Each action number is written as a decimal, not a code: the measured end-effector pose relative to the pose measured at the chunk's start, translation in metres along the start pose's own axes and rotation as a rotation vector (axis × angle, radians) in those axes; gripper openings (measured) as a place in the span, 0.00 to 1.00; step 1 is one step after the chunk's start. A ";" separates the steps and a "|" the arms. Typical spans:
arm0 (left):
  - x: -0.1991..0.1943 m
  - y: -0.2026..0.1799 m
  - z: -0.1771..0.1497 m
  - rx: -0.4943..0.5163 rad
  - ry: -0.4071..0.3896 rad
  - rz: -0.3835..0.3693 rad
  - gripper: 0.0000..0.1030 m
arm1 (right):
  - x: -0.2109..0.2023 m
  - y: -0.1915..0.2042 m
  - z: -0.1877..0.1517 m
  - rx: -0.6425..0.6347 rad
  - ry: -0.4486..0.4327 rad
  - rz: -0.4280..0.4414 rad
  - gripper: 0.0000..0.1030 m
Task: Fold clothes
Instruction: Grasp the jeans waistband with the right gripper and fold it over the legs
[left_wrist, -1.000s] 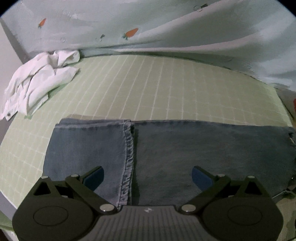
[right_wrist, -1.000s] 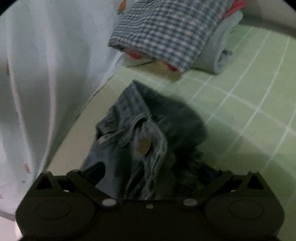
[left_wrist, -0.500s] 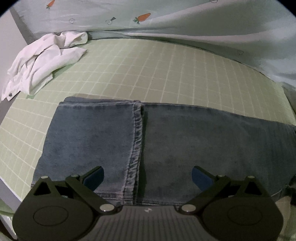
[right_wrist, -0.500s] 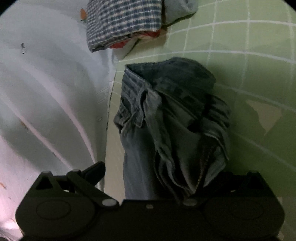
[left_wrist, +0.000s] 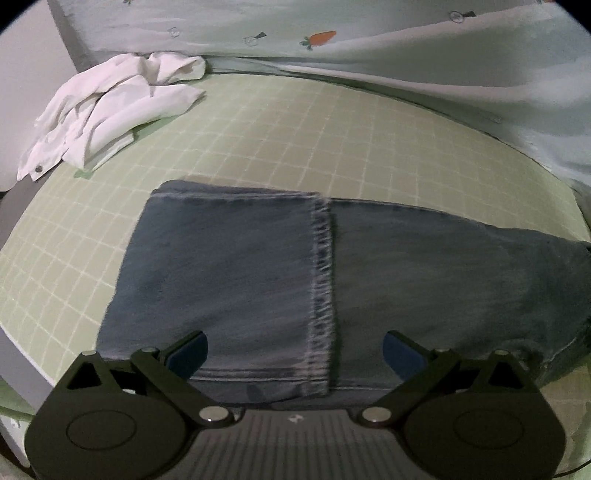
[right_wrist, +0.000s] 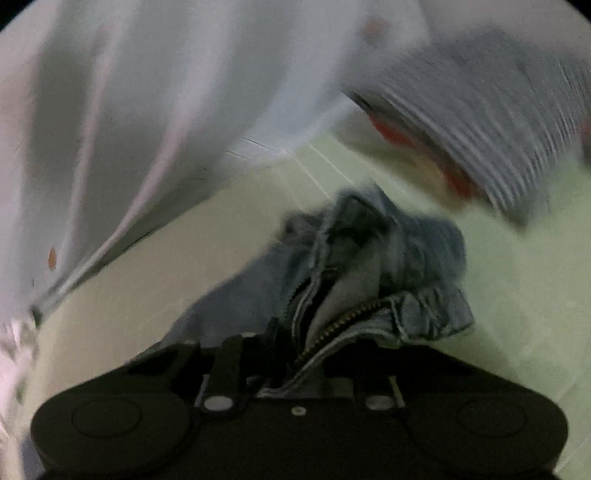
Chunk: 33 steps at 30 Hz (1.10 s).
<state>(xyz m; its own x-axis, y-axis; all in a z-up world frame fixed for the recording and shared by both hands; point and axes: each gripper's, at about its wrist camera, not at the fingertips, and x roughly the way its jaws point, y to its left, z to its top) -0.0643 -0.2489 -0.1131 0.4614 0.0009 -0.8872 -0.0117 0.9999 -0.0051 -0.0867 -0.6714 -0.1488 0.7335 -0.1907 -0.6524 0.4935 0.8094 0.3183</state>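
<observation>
Writing is nowhere readable: the pale curtain (left_wrist: 406, 66) behind carries only small printed carrots and outline drawings, and the faint mark on the left tool's body is too small to make out.

The left wrist view gives the clear picture. Jeans (left_wrist: 258, 273) lie flat on the green grid-lined surface (left_wrist: 295, 140), a leg end folded over so its stitched hem runs as a pale vertical line across the denim. The left tool (left_wrist: 295, 350) hovers over the near edge of the jeans with its blue-padded fingers (left_wrist: 188, 350) wide apart and nothing between them. A crumpled white garment (left_wrist: 107, 110) sits at the far left corner, well apart from the jeans. The waist end of the jeans runs out of that picture on the right.

The right wrist view alone shows that waist end (right_wrist: 369, 266): bunched denim with an open zip and the lighter lining. It is badly smeared by motion. The right tool (right_wrist: 295, 373) has its jaws closing, with the zip edge of the jeans drawn in between them at the dark body; the fingertips themselves are hard to separate from the cloth. A folded checked garment (right_wrist: 498, 122) with something red under it lies beyond, blurred.
</observation>
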 end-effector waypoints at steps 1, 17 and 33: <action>-0.001 0.006 0.000 -0.004 0.000 0.000 0.97 | -0.007 0.013 -0.001 -0.062 -0.026 -0.006 0.19; -0.005 0.099 0.003 -0.050 -0.001 -0.010 0.97 | -0.045 0.243 -0.212 -1.442 -0.103 0.171 0.23; 0.008 0.127 0.017 -0.014 0.012 -0.058 0.97 | -0.058 0.242 -0.205 -1.041 0.131 0.009 0.82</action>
<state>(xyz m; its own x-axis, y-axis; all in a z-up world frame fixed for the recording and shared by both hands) -0.0469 -0.1219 -0.1127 0.4514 -0.0577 -0.8904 0.0022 0.9980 -0.0635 -0.1058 -0.3504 -0.1754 0.6479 -0.1713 -0.7422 -0.2029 0.9003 -0.3850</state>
